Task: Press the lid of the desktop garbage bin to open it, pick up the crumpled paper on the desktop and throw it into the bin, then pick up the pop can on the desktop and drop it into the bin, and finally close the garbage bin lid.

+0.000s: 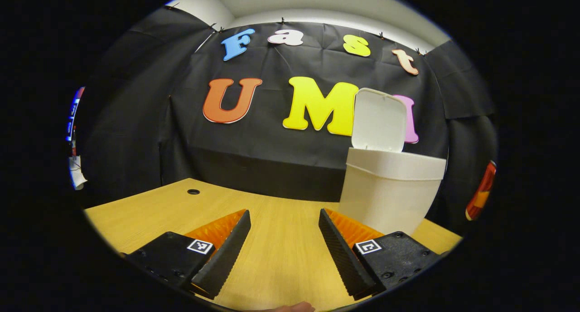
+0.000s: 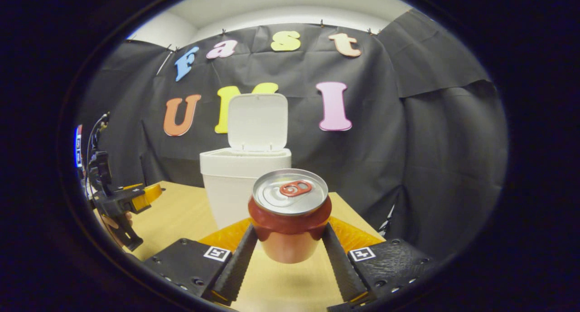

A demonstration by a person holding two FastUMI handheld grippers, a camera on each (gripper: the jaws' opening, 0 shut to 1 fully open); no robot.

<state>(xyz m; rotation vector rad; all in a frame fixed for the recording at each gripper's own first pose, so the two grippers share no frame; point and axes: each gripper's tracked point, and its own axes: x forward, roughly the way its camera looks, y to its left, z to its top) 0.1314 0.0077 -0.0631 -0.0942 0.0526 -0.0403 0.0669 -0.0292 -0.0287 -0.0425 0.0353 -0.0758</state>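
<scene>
A white desktop bin (image 2: 240, 180) stands on the wooden table with its lid (image 2: 257, 121) tipped up and open. In the right gripper view a red pop can (image 2: 290, 214) with a silver top is held upright off the table, in front of the bin; my right gripper (image 2: 289, 253) is shut on it, a finger against each side. In the left gripper view the bin (image 1: 389, 189) is ahead to the right with its lid (image 1: 379, 120) raised. My left gripper (image 1: 284, 239) stands open over bare table, nothing between its fingers. The right gripper view has the left gripper (image 2: 122, 201) at the far left.
The table (image 1: 281, 253) has a small round hole (image 1: 193, 192) near its far left corner. Black cloth closes the booth behind and at both sides. The table's right edge runs just past the bin.
</scene>
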